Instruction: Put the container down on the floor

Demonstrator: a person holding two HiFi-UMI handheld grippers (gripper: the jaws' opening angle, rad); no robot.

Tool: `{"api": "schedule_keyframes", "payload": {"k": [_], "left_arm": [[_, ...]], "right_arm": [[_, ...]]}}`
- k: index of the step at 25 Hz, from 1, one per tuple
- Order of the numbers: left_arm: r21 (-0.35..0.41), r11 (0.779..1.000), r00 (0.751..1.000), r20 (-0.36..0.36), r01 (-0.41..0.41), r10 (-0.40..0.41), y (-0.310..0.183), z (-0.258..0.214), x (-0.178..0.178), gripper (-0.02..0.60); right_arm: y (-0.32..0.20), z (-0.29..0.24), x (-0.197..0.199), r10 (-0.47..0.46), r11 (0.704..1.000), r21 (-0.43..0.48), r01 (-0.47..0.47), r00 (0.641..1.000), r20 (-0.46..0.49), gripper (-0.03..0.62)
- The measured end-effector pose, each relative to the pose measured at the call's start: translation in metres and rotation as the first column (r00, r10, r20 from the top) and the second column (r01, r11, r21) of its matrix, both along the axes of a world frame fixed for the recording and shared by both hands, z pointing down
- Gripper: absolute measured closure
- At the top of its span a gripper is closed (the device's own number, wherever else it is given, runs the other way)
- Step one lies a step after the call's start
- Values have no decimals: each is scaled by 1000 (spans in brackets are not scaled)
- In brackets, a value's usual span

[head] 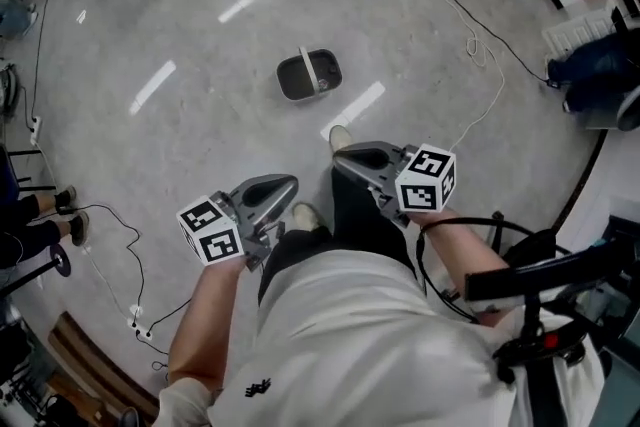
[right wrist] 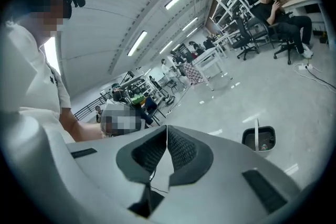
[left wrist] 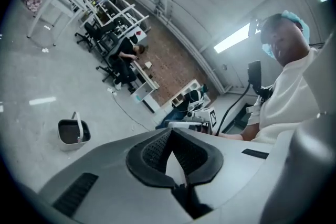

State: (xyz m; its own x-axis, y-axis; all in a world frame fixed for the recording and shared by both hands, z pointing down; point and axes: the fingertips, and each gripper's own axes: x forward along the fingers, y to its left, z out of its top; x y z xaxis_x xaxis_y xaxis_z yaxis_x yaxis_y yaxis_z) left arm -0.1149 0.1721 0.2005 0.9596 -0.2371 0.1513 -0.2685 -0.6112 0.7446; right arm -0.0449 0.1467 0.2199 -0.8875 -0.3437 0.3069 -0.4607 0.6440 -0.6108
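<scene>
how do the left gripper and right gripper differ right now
The right gripper is held farther forward, nearer the container on the floor; the left gripper is held farther back. The right gripper points sideways toward the left; the left gripper points forward and to the right. Both are shut and empty.

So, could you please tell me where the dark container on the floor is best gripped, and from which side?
Probably the white handle, at the middle of its arch, coming straight down from above. It stands upright across the open top of the container and is a thin bar that jaws can close across. The body looks too wide for that and sits low on the floor.
</scene>
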Motion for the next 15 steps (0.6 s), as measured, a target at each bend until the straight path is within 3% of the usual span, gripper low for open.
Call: {"api": "schedule_keyframes", "payload": {"k": [15], "left_arm": [[160,985,998,-33,63,-58,50,-105,-7,572]], "right_arm": [[58,-90,-14,-54,989,139,55,998,-17,577]]}}
